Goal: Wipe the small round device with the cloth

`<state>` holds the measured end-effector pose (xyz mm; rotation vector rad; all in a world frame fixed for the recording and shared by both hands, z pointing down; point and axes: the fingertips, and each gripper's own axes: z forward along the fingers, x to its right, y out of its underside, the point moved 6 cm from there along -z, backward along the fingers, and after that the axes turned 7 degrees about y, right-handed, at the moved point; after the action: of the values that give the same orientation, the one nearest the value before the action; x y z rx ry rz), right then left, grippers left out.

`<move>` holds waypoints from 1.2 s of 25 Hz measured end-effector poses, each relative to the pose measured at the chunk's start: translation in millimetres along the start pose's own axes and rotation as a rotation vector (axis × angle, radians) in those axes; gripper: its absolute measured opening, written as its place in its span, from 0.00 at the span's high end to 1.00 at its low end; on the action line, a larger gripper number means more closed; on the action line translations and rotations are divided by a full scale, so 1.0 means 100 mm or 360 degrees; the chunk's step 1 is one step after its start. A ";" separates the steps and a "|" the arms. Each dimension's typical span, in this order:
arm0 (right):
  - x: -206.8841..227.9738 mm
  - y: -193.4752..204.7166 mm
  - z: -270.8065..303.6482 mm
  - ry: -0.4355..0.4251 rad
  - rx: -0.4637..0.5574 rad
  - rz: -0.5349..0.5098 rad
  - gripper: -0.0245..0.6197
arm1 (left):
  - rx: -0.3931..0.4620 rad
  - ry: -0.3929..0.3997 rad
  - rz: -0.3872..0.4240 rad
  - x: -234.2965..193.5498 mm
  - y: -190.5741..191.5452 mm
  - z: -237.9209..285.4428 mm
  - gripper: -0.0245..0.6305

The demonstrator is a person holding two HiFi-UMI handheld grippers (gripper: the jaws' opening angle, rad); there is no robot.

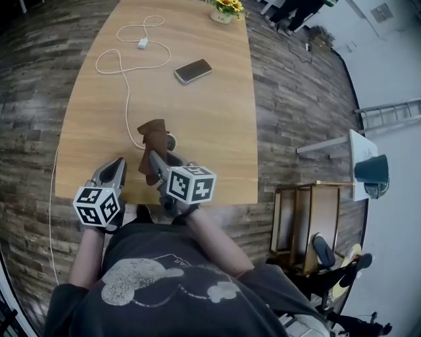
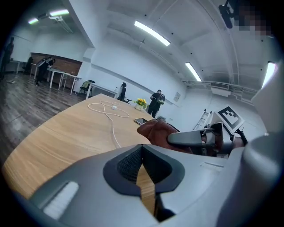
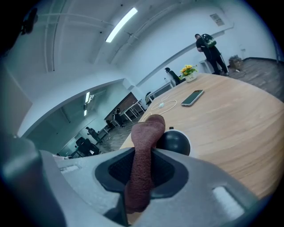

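My right gripper (image 1: 156, 162) is shut on a brown cloth (image 1: 153, 135), which stands up from between the jaws (image 3: 141, 170). Just behind the cloth (image 3: 144, 137) sits the small round device (image 3: 174, 142), a black dome on a white base on the wooden table (image 1: 210, 131). In the head view the cloth half hides the device (image 1: 172, 141). My left gripper (image 1: 117, 166) hovers at the near table edge, left of the cloth. Its jaws are shut with nothing between them (image 2: 143, 165). From there the cloth (image 2: 155, 131) and the right gripper show to the right.
A white cable (image 1: 125, 72) with its plug (image 1: 143, 43) loops across the table down to the device. A phone (image 1: 193, 70) lies mid-table and a flower pot (image 1: 225, 10) stands at the far end. The table's near edge (image 1: 217, 201) runs just under both grippers.
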<state>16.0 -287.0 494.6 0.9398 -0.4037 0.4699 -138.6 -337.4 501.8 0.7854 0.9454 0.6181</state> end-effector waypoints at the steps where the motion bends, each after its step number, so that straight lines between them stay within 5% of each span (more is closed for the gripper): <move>1: -0.01 0.04 0.02 0.0011 0.0003 0.0028 0.85 | -0.0018 0.0018 0.0007 -0.02 0.01 0.00 0.93; 21: 0.11 0.68 0.30 0.0113 -0.0228 0.0156 0.85 | -0.0064 0.0051 -0.0031 -0.18 0.15 -0.10 0.93; 30: -0.21 0.54 0.14 -0.0090 -0.0205 -0.0190 0.85 | -0.0057 0.0035 -0.0059 -0.14 0.16 -0.01 0.93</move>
<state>-32.6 -276.0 526.6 0.8483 -0.4212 0.3053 -148.2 -338.6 521.5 0.7291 0.9648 0.6111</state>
